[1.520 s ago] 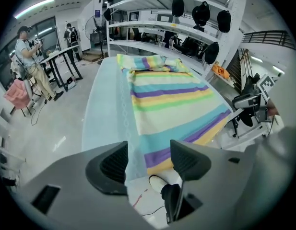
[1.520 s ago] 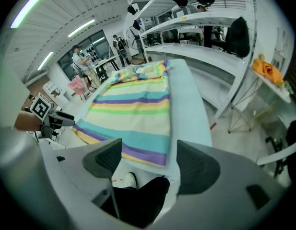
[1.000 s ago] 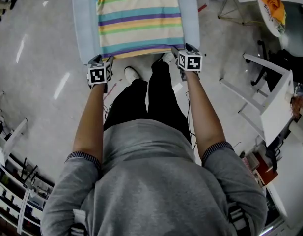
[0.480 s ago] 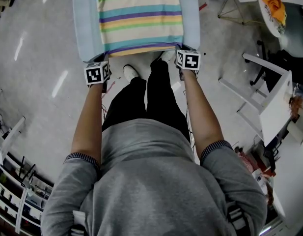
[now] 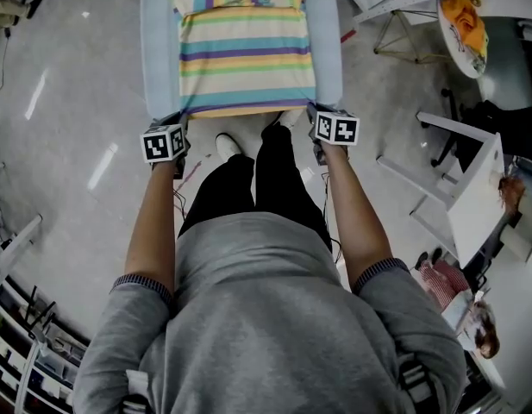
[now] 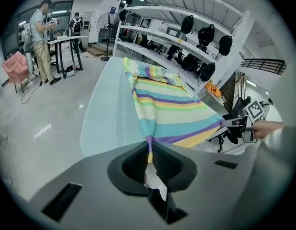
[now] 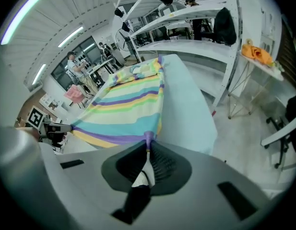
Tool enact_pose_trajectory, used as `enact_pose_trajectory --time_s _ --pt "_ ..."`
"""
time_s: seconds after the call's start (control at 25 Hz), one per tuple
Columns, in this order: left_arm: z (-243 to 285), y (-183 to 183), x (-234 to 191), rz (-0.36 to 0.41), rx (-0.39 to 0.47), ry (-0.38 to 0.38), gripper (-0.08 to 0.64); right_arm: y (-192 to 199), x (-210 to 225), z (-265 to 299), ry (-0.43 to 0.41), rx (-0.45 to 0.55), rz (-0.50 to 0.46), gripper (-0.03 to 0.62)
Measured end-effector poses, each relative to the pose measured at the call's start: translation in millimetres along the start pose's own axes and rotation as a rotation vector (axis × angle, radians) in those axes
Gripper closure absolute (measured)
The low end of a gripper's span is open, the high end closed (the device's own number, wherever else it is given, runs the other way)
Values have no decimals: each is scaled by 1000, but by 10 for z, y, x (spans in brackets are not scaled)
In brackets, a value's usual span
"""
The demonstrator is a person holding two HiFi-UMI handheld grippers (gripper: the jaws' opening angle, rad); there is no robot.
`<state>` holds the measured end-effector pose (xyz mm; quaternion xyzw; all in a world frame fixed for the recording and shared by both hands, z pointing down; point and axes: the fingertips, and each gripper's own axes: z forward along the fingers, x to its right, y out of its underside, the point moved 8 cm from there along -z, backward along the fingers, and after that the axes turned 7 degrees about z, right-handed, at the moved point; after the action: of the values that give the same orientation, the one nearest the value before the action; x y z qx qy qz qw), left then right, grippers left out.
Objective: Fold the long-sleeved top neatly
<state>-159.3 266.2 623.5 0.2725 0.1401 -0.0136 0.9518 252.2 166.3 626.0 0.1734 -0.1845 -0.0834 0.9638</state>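
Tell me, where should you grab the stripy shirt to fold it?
By its two near hem corners, one per tool, coming from the near end of the table. The stripy shirt lies spread out, hem toward the person, corners thin and free. The left tool and right tool have just closed on those corners.

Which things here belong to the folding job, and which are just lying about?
Job: top; table under it; left tool and right tool, jaws just closed, each shut on a near hem corner.
Lying about: orange cloth; black bags on shelves; pink chair.
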Motion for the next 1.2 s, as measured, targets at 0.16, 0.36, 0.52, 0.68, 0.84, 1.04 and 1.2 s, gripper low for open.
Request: enact_pose_trajectory --time_s 0.16,0.36,0.52,0.68,0.84,1.04,1.2 --pt "-122 90 48 -22 11 20 526 98 -14 -130 -13 21 37 566" --pt "-265 207 113 -33 14 40 526 216 -21 -285 -22 43 65 566" --pt "-365 225 151 -33 -5 61 526 230 -58 -423 -19 44 75 568" --pt "-387 347 279 -34 -27 72 526 339 38 -521 -27 34 88 569" --pt "-446 368 310 -57 -27 76 525 381 73 -568 -49 21 112 569" --pt "-559 420 331 -73 -31 69 525 491 89 -596 -71 3 142 569" --pt "-647 518 364 -90 -45 54 525 615 85 -618 -84 -16 154 569"
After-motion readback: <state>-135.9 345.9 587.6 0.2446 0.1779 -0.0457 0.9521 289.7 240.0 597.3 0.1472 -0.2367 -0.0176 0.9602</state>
